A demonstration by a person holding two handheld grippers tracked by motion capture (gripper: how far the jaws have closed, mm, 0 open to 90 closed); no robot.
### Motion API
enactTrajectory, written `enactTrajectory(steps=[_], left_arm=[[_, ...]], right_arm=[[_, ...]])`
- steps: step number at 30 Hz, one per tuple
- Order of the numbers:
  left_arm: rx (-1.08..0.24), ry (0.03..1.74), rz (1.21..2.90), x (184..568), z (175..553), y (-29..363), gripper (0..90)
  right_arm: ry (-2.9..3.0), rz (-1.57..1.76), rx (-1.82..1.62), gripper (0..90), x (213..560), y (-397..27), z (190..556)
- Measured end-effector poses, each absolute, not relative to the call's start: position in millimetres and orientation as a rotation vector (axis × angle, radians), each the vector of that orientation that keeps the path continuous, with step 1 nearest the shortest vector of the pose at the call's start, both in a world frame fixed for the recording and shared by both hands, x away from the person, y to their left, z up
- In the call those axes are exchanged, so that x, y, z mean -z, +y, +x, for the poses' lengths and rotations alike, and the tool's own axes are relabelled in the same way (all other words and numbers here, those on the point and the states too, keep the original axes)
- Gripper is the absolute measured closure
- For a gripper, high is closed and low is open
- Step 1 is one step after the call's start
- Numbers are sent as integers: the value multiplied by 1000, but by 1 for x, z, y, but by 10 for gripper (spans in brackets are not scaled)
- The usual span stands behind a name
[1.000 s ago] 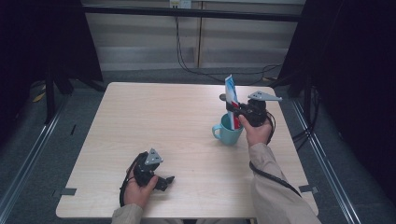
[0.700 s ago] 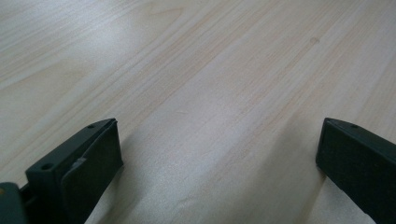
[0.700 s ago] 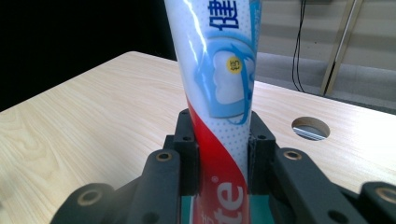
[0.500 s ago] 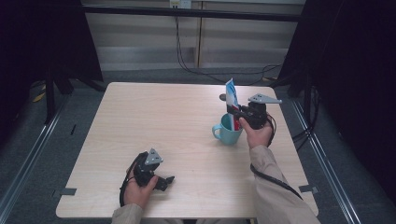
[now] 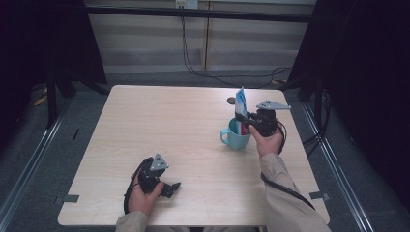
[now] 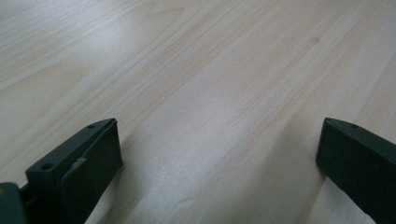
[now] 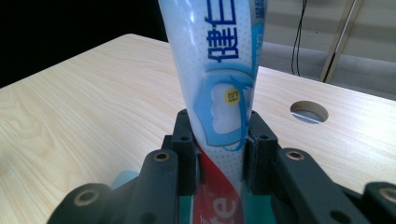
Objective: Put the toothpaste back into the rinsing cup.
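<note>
My right gripper (image 7: 219,140) clamps the toothpaste tube (image 7: 219,70) upright above the mug (image 5: 236,137); it's soft and slick, so I grip its middle. My left gripper (image 6: 215,158) rests agape, well apart from the mug.

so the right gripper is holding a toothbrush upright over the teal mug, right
Not quite: the right gripper is shut on a toothpaste tube, not a toothbrush. The right gripper view shows the printed tube between its jaws; it does stand upright over the teal mug.

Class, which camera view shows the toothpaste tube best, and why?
The right gripper view: the toothpaste tube looms close, its print readable, clamped between the right gripper jaws. The high view shows it small, upright in the teal cup. The left gripper view looks at the table.
</note>
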State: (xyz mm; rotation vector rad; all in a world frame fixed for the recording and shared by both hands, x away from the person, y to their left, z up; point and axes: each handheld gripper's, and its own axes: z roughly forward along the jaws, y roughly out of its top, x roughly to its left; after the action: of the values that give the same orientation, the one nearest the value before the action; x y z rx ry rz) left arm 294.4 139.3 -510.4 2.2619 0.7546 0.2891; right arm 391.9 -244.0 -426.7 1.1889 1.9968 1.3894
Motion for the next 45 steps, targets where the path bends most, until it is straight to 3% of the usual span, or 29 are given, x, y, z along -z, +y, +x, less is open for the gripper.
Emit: enactTrajectory(steps=[45], left_arm=[[-289, 755, 2262, 510, 294, 139, 0]], right_arm=[[2076, 1176, -1325, 669, 434, -237, 391]])
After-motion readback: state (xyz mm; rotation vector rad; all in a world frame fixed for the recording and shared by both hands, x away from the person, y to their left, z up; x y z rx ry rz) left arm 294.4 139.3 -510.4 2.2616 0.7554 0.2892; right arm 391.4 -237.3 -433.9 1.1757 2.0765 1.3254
